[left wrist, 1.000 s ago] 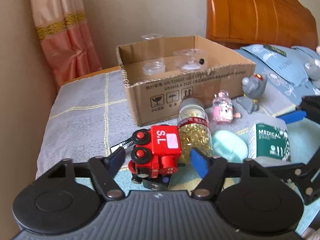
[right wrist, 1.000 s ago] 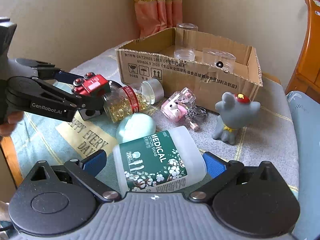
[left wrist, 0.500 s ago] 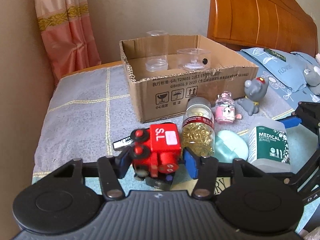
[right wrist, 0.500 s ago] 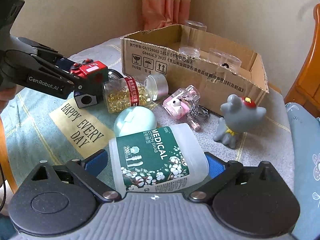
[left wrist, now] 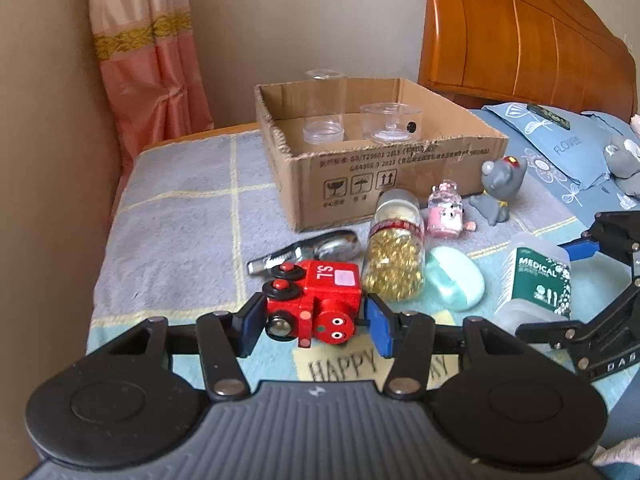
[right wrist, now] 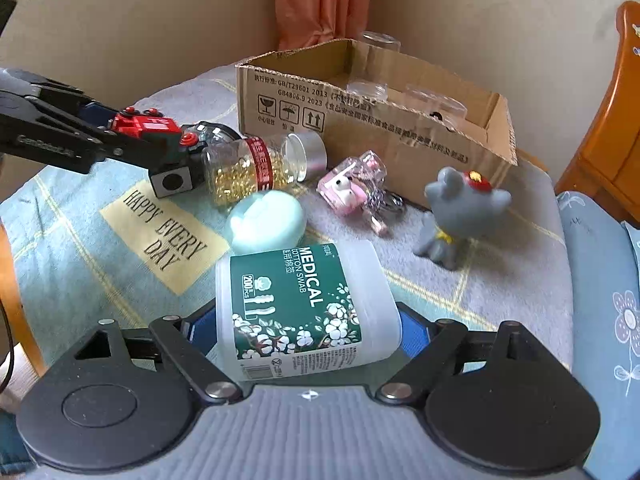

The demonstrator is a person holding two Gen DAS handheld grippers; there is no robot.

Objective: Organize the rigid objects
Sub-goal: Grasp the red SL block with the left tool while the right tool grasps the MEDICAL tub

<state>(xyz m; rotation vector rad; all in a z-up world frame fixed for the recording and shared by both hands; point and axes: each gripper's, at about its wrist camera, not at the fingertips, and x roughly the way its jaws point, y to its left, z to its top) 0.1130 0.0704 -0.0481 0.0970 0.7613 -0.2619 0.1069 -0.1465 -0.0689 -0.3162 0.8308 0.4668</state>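
My left gripper is shut on a red toy train and holds it a little above the cloth; the train also shows in the right wrist view. My right gripper is shut on a white cotton swab box with a green MEDICAL label, which also shows in the left wrist view. An open cardboard box stands behind, with clear plastic jars inside.
On the cloth lie a jar of yellow capsules, a mint oval case, a pink keychain toy, a grey figurine, a metal object and a black sharpener. A wooden headboard stands right.
My left gripper closed on the red train and lifted it off the cloth. My right gripper closed on the cotton swab box.
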